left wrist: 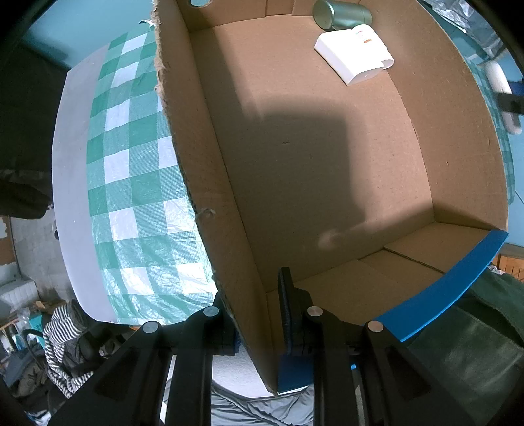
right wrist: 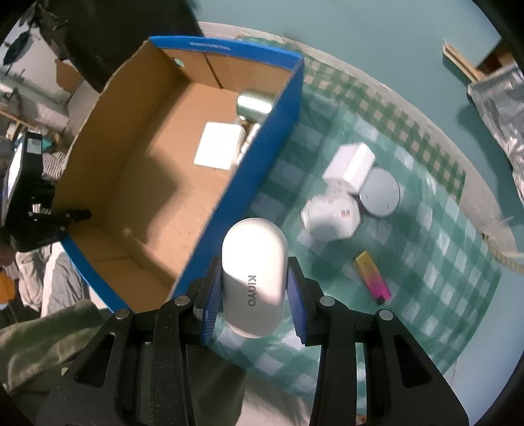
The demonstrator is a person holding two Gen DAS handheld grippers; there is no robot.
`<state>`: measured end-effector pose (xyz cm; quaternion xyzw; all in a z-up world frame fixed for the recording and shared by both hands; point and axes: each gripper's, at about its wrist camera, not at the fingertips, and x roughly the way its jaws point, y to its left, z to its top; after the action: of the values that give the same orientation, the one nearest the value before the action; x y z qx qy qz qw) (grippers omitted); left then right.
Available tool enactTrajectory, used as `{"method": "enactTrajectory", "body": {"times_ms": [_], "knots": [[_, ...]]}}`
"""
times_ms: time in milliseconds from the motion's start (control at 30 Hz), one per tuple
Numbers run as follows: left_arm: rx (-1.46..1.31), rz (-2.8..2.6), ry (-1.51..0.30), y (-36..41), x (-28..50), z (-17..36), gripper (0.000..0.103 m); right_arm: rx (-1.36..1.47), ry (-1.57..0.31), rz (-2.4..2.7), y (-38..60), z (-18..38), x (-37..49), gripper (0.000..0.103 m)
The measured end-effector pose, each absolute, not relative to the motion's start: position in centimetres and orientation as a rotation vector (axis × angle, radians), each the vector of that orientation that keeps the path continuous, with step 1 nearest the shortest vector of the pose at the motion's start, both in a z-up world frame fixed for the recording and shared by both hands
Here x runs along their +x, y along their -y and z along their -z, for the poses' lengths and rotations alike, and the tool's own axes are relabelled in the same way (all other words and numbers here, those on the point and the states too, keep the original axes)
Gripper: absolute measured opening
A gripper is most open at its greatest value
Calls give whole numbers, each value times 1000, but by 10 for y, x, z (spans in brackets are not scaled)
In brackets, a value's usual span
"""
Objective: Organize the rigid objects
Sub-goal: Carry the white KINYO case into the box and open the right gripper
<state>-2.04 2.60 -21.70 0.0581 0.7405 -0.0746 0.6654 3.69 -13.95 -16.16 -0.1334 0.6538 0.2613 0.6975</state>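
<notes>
A cardboard box with blue outside (left wrist: 327,147) (right wrist: 140,183) stands on a green checked tablecloth. Inside it lie a white flat box (left wrist: 353,52) (right wrist: 217,145) and a green metal tin (left wrist: 340,13) (right wrist: 253,103). My left gripper (left wrist: 253,314) is shut on the box's near left wall, one finger inside and one outside. My right gripper (right wrist: 253,288) is shut on a white rounded KINYO case (right wrist: 253,275), held above the cloth just right of the box's blue side. The white case also shows at the right edge of the left wrist view (left wrist: 501,95).
On the cloth right of the box lie a white cube (right wrist: 352,165), a round grey tin (right wrist: 380,193), a white bottle-like object (right wrist: 330,213) and a yellow-pink lighter (right wrist: 373,278). A silver bag (right wrist: 501,108) and a wooden piece (right wrist: 461,62) lie beyond the cloth's far edge.
</notes>
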Motion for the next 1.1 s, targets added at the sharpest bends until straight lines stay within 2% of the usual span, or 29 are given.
{"method": "enactTrajectory", "body": {"times_ms": [533,1100], "knots": [[121,158,-1668,-31,-23,218,19,-429,-1394,-681,77,152,69,37],[115,142,-1677,-29,-23,218,19,-549,-1451,-745,39,197,77,37]]}}
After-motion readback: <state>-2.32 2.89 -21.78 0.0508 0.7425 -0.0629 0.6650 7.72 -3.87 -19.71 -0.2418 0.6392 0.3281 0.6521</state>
